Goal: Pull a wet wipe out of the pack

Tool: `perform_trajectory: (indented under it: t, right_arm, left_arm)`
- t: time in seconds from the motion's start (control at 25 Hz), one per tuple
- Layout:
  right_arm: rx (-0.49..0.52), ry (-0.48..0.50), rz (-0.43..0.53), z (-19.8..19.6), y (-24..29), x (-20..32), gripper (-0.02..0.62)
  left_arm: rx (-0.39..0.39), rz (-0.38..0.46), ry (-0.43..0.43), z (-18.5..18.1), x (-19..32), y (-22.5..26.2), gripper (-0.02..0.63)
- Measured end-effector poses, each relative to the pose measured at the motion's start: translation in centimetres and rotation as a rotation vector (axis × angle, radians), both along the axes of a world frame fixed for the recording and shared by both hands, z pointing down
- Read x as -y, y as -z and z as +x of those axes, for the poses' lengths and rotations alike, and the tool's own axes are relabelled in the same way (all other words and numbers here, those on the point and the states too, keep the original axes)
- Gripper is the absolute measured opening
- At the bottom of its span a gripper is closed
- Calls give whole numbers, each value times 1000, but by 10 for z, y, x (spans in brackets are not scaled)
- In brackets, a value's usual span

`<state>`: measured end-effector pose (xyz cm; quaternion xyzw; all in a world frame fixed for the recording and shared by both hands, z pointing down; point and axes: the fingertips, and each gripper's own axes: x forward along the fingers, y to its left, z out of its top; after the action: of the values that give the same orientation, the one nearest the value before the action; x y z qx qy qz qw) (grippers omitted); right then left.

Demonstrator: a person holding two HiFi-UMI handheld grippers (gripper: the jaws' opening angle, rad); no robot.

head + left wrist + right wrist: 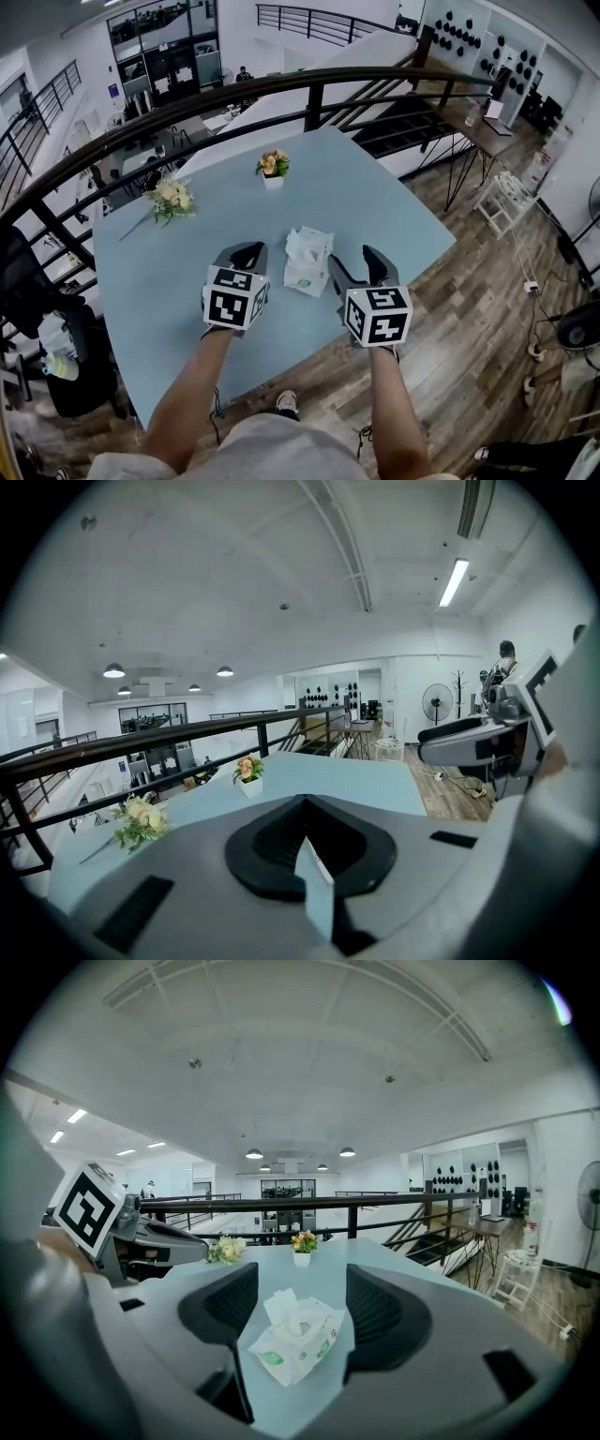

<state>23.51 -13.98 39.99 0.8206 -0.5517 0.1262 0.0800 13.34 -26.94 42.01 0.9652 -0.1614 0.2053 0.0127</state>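
White wipe (281, 1309) pokes up, but my right tongs (299, 1281) gape, left tongs (305, 803) pinch nothing, so the unpinned pack (298, 1346) may lift.

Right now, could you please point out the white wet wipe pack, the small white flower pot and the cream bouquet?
white wet wipe pack (299, 1342), right gripper view, top face.
small white flower pot (273, 183), head view, side.
cream bouquet (172, 197), head view, blossoms.

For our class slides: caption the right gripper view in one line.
Right gripper, jaws apart, faces a wet wipe pack lying on the pale blue table, a wipe sticking up.
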Motion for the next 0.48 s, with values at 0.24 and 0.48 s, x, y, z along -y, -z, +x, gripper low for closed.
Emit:
perform_trajectory:
  t: [0.24,0.48]
  right_arm:
    - [2,2,-11,12,-6,22,276]
    - [5,10,-22,18,-11,43,276]
  left_arm:
    - [-4,-3,3,14,22,-5,-8]
    - [-13,-30,20,16,42,-14,-8]
